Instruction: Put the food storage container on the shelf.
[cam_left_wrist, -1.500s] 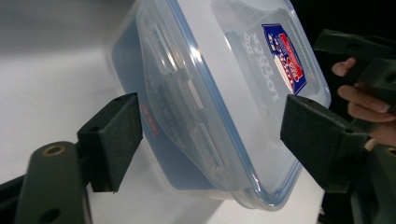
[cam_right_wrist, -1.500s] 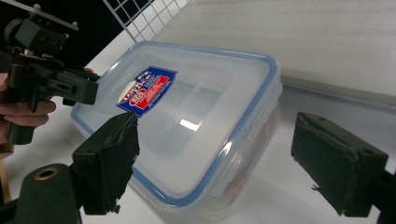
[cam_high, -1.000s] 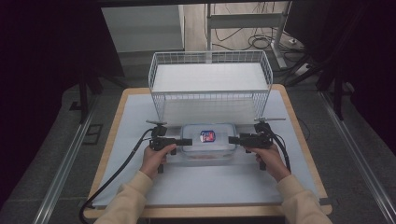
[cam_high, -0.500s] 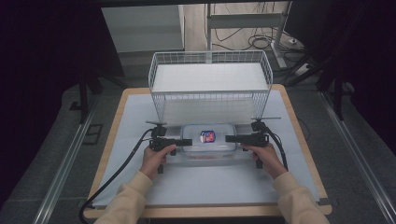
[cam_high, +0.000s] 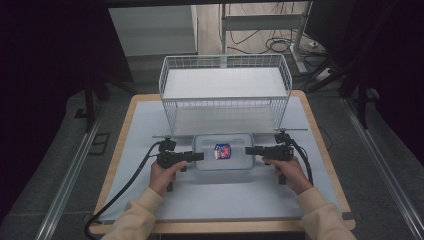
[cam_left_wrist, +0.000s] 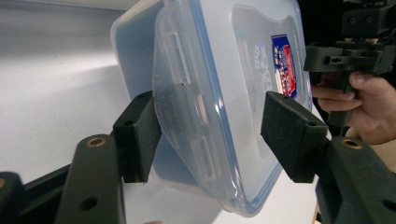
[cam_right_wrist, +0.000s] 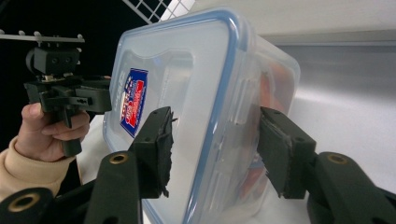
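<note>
White matting covers the table (cam_high: 150, 125), with a wire basket (cam_high: 225, 90) at upper centre. Both forearms reach up from the bottom edge, levelling the left gripper (cam_high: 196, 156) and right gripper (cam_high: 250, 150) inward at the centred clear lidded container (cam_high: 223, 151). Each gripper's jaws stand part-spread astride a short end's rim, pads at or near the plastic; whether they clamp it I cannot tell.

From my station I note the white wire basket (cam_high: 224, 95) standing across the upper middle of the high frame, its front wall just beyond the clear lidded container (cam_high: 223, 151), so passage forward of the container is blocked. The container's short ends are occupied, the left gripper (cam_high: 198, 156) at its left end and the right gripper (cam_high: 250, 150) at its right, jaws straddling each end. Open white mat (cam_high: 225, 195) lies across the lower middle of the frame between my forearms, and along both outer sides of the basket.
</note>
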